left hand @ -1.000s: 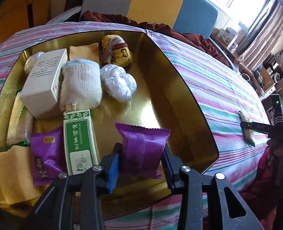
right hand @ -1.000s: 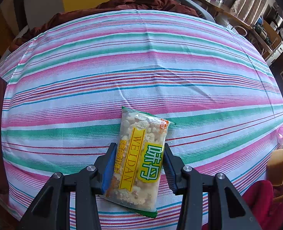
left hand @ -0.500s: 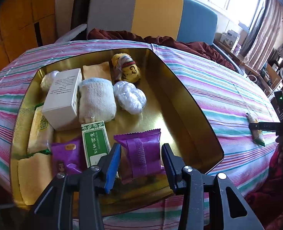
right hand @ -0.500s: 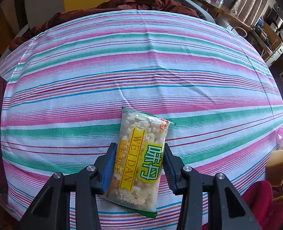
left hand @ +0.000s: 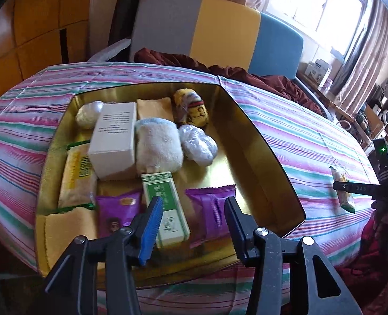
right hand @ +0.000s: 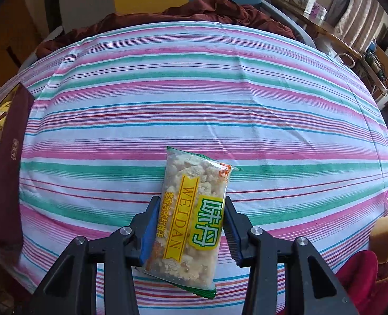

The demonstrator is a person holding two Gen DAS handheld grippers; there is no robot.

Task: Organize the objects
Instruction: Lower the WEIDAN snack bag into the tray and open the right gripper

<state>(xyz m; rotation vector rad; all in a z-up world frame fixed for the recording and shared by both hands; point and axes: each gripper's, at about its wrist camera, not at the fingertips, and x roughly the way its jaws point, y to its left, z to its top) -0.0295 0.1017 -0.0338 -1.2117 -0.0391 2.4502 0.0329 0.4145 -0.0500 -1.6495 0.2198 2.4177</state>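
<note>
WEIDAN snack pack (right hand: pixel 191 220) is sitting clamped between my right gripper (right hand: pixel 191 225) pads, above the striped cloth (right hand: pixel 194 105). My left gripper (left hand: pixel 194 223) jaws are just opening, empty, over the purple packet (left hand: pixel 211 210) lying in the gold tin (left hand: pixel 259 141).

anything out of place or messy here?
Nothing spilled or torn. The only stray is the snack pack, clamped in the right gripper over the cloth, not yet in the tin with the rest.
</note>
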